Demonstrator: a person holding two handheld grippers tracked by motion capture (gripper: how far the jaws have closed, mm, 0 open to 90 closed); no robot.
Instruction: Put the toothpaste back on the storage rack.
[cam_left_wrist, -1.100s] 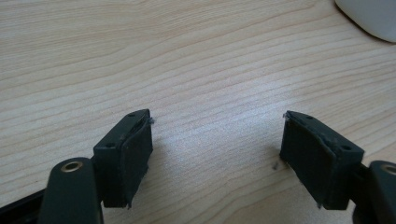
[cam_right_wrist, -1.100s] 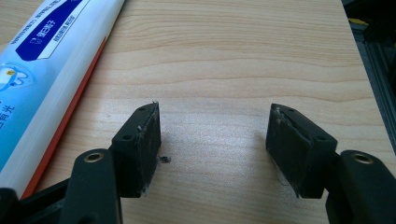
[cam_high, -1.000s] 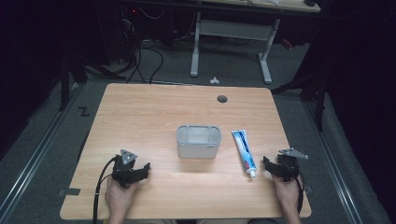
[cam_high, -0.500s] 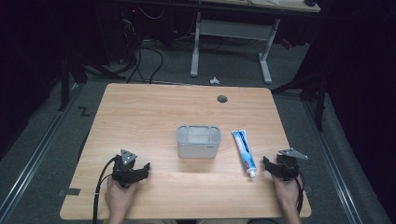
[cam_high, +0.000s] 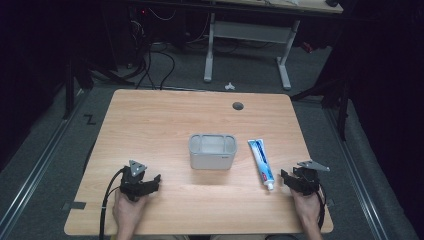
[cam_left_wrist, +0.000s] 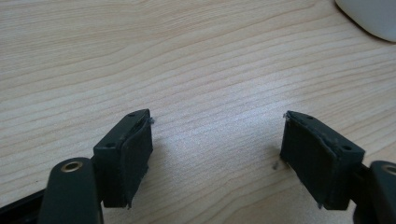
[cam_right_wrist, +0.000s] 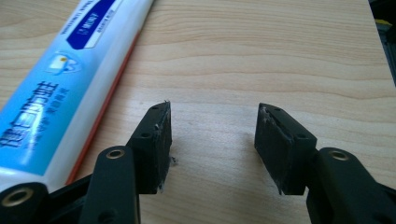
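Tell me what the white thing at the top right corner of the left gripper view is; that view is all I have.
Observer: In the high view it is a pale grey open container, rectangular, standing mid-table.
Operator: Report what lies beyond it.
Observer: A toothpaste tube lies flat to the container's right, apart from it, with its cap end toward the person.
Operator: Say where the right tongs stand.
Observer: The right tongs sit low over the wood beside the tube's cap end. Their jaws have just been closing but are open, with nothing between them.
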